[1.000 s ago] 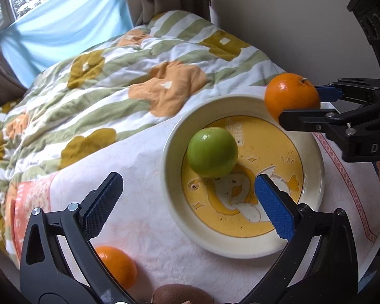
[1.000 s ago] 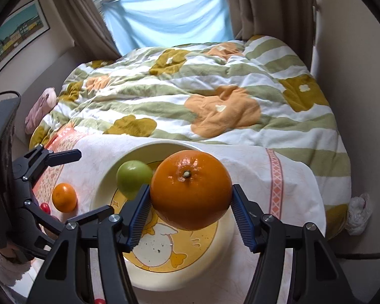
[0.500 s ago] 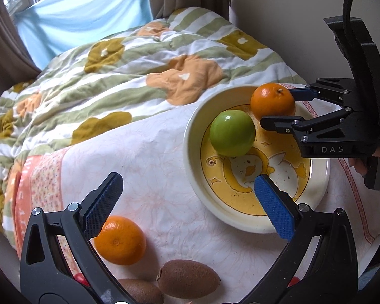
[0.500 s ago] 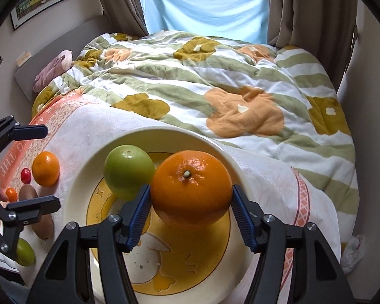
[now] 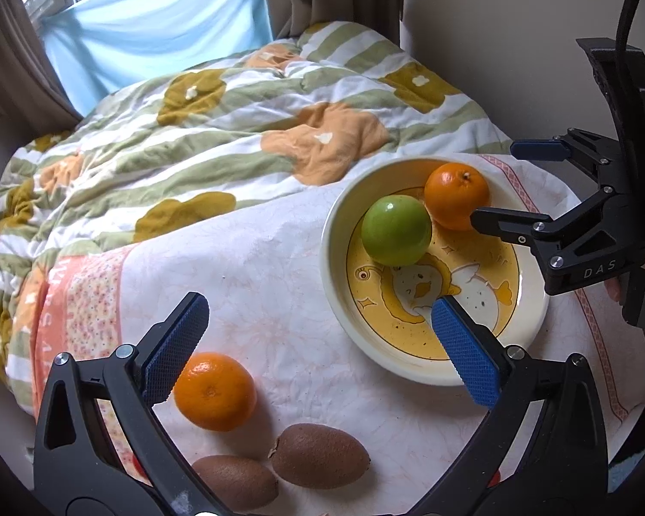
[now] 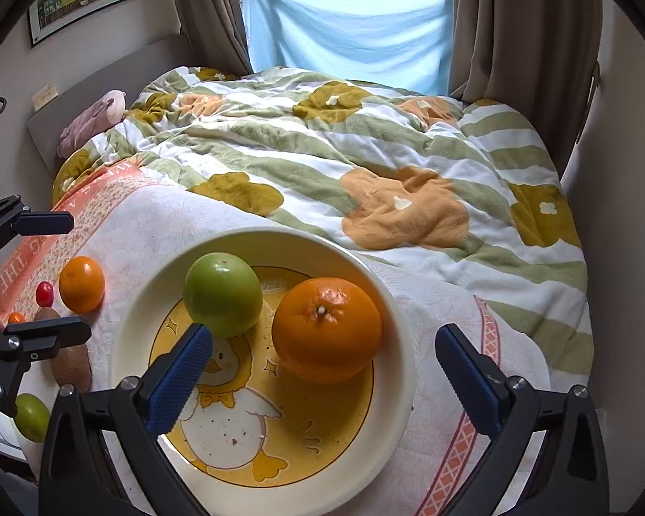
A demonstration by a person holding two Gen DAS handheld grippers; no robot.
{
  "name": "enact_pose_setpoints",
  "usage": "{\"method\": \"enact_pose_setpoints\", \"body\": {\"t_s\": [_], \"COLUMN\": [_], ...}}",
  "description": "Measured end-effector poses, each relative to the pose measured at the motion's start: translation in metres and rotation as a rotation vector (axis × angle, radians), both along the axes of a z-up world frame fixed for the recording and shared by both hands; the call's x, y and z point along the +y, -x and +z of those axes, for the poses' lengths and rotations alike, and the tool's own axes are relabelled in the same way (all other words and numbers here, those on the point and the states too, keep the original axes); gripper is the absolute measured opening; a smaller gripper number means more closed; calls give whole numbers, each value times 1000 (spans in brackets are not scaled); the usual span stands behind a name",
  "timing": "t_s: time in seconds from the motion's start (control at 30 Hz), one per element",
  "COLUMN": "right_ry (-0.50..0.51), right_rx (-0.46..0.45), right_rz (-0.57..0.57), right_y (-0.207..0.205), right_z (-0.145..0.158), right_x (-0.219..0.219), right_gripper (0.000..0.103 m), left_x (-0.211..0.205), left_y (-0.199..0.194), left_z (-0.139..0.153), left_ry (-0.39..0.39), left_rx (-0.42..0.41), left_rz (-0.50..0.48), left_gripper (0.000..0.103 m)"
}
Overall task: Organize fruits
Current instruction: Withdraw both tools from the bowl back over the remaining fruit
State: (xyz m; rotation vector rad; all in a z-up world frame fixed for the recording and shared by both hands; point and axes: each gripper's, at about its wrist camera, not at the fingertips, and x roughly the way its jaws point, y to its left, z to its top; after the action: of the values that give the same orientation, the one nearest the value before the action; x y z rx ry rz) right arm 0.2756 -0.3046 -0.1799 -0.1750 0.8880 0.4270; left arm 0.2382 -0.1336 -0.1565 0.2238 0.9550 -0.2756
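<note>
Left wrist view: the left claw (image 5: 318,342) has shifted since half a second ago, so the plate (image 5: 335,284) now sits off by its right finger and a second orange (image 5: 214,391) is just beside its left finger. Its jaws are wide apart, holding nothing. Two kiwis (image 5: 320,455) lie below that orange, touching each other, on the white cloth (image 5: 258,266), which has bare room ahead of the claw. Over at the right, the right claw (image 5: 501,182) has let go: the orange (image 5: 456,195) that was pinched earlier now rests in the plate against the green apple (image 5: 396,230).

Right wrist view: the right claw (image 6: 324,370) is spread wide, fingers clear of the orange (image 6: 327,329) on both sides (it was clamped before). The apple (image 6: 222,294) sits beyond its left finger. The plate rim (image 6: 402,344) runs close to the right finger, the quilt (image 6: 365,163) beyond.
</note>
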Motion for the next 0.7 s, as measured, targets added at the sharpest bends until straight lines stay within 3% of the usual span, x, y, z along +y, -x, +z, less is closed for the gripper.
{"method": "enact_pose_setpoints", "body": {"t_s": [0.33, 0.7], "right_ry": [10, 1], "right_rx": [-52, -108], "right_rz": [-28, -135], "right_y": [26, 102], "right_z": [46, 118], "right_x": [-2, 35], "right_gripper": [103, 103], "left_x": [11, 68], "left_y": [20, 77], "left_z": [41, 99], "left_ry": [30, 86], "left_rx": [-63, -148], "left_rz": [16, 43], "left_gripper": [103, 103]}}
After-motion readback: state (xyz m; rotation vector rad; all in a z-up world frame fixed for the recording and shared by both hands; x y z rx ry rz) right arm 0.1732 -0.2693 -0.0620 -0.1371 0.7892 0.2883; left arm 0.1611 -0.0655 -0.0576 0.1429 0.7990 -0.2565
